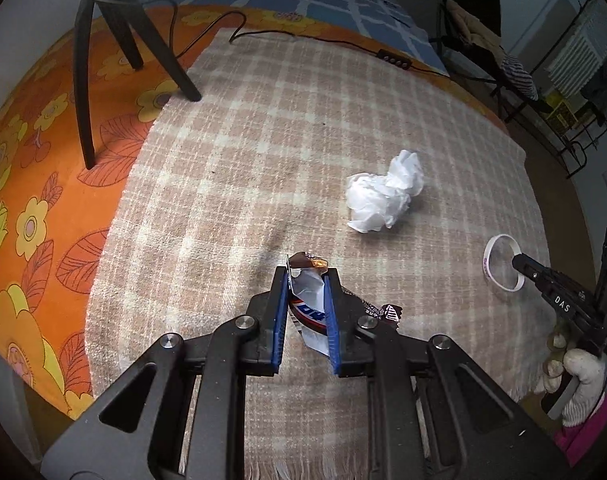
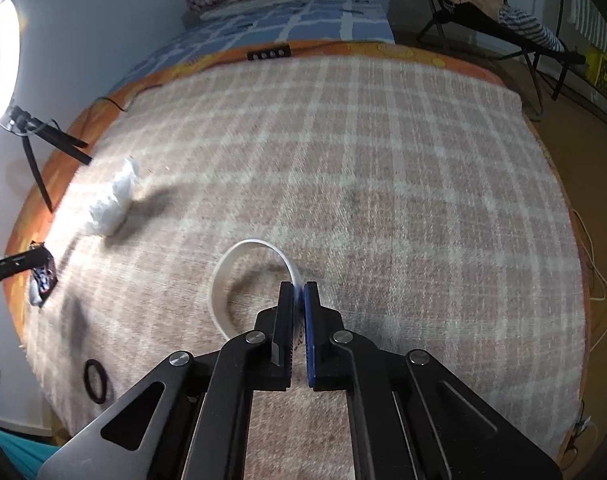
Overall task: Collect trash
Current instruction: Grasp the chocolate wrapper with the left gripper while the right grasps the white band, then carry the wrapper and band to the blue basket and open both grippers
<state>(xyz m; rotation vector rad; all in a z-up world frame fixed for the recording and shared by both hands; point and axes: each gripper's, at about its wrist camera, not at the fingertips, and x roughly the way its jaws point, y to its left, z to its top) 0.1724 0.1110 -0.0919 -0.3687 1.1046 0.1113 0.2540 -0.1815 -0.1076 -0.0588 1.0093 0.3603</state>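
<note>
Wrapper first: my left claw (image 1: pixel 306 276) is pinching a crumpled snack wrapper (image 1: pixel 309 304), its blue-lined jaws nearly together with the foil squeezed flat between them. I am gripping it across the middle so both loose ends hang free; the brown twisted end is poking out past the tips and the other end is trailing off to the right. It is thin, glossy film, silver inside and printed outside, so I am judging it will slip unless the pads keep pressing.

My right claw (image 2: pixel 298 286) is closing fully on a white ring (image 2: pixel 227 276), clamping one thin wall of the band edge-on. The loop is standing off to the left of the tips, resting on the blanket. It looks like smooth, stiff plastic or paper tape, so holding the wall is the only way to catch something so flat.

Further out, a wad of white tissue (image 1: pixel 385 194) is lying loose and uncollected, soft and creased. A small black ring (image 2: pixel 95 380) is lying by the blanket's near edge in the right view.

Everything is sitting on a nubby checked blanket (image 1: pixel 243 140), beige and cream, spread over an orange flowered sheet (image 1: pixel 31 200). Beyond, a black tripod (image 1: pixel 103 40) is standing on that sheet.
</note>
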